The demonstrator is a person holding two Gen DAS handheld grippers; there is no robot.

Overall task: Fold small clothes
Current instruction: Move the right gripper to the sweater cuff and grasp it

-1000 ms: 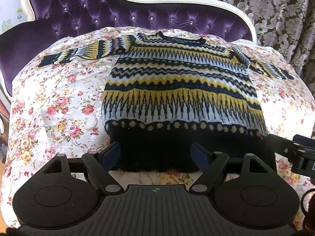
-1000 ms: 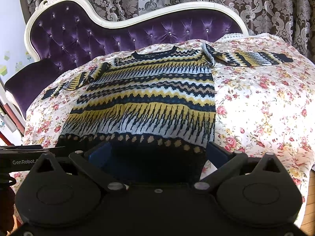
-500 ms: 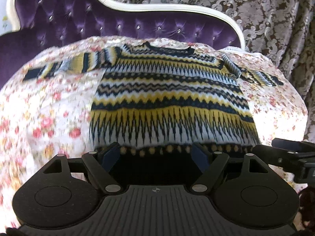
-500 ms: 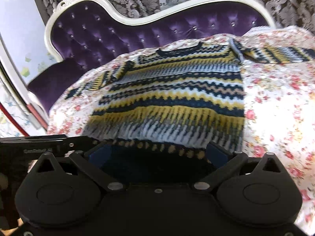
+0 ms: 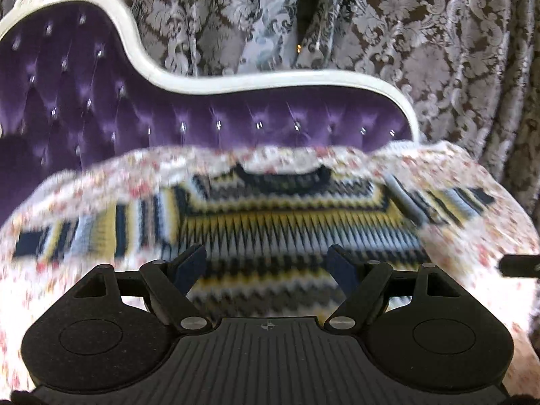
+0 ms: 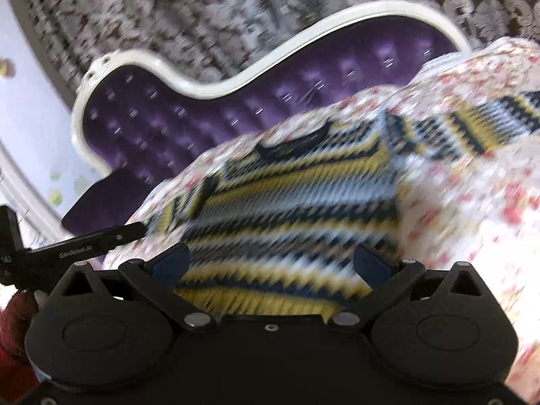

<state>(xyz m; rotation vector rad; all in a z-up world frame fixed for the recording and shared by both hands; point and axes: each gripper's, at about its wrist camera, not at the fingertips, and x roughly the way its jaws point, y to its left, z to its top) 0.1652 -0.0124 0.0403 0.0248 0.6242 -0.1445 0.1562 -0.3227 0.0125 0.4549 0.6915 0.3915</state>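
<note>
Zigzag-knit sweater [image 5: 297, 236] lies on floral quilted cover [image 5: 472, 236]; left tongs [image 5: 268, 263] and right tongs [image 6: 270, 263] gape wide, empty.

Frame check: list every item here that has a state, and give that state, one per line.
sweater: lying on the floral cover, sleeves spread out to both sides, looks folded up from the hem, though blur makes this unsure.
floral cover: spread over the sofa seat, under the sweater.
left gripper: fingers wide apart, nothing pinched.
right gripper: fingers wide apart, nothing pinched.
</note>
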